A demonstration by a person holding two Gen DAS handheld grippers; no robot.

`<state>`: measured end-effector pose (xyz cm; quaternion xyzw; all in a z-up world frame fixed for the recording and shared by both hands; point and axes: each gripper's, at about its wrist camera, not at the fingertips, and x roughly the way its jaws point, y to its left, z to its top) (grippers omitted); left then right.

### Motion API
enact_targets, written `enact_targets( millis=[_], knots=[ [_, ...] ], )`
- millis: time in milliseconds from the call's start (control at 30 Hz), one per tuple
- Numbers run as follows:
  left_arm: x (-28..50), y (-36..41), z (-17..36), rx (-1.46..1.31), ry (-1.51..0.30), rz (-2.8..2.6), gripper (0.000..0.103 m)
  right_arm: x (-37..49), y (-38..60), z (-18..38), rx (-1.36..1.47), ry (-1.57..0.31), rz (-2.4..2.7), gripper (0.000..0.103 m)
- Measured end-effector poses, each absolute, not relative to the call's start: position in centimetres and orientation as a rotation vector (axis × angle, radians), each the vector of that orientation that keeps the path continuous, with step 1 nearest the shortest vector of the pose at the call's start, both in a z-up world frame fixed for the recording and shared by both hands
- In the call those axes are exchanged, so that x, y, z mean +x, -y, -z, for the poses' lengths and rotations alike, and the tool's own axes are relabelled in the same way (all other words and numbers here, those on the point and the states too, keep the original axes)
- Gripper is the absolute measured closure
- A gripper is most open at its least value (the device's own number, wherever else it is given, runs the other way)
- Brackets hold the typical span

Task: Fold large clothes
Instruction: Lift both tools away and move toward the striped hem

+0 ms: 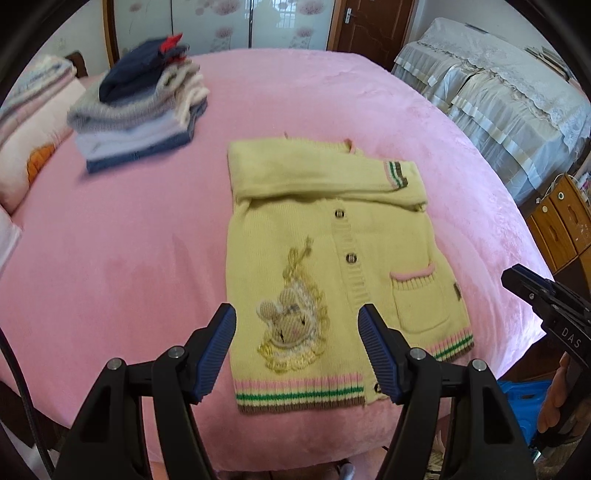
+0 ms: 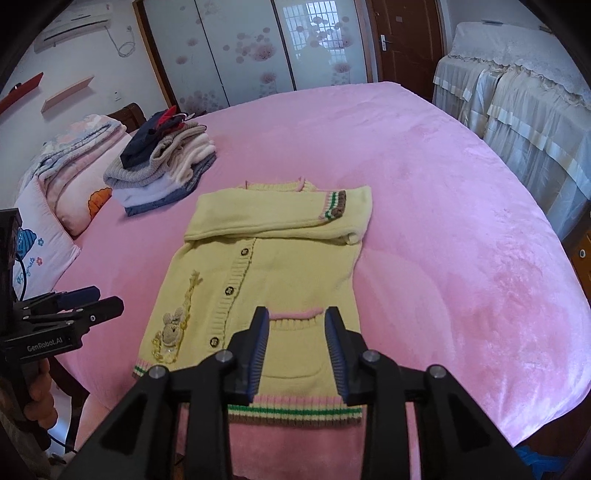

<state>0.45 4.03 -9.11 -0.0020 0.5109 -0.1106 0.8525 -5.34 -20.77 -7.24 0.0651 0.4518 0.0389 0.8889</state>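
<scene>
a home bedroom: a pink-covered bed (image 2: 424, 177), pillows (image 2: 40, 243), a wardrobe with sliding doors (image 2: 258, 48), a wall air conditioner (image 2: 74, 22).

Both views mounted on the grippers, looking forward and steeply down along the fingers from the near edge of the pink bed (image 1: 295, 92). Left wrist view set near the yellow cardigan (image 1: 314, 236), over its left half. Right wrist view over its right half. Shared: cardigan, folded clothes stack (image 2: 162, 166) beyond it, wardrobe doors.
</scene>
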Motion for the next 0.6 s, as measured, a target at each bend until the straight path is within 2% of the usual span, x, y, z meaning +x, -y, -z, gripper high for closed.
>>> enact_targets(
  millis=[367, 600],
  knots=[
    [-0.8, -8.5, 17.7, -0.104, -1.213, 0.195, 0.036, -8.3, 23.5, 14.2, 0.167, -1.097, -0.068, 0.072],
    [-1.1, -9.5, 20.5, -0.163, -1.248, 0.196, 0.036, -8.6, 25.2, 16.0, 0.231, -1.124, -0.071, 0.072]
  ],
)
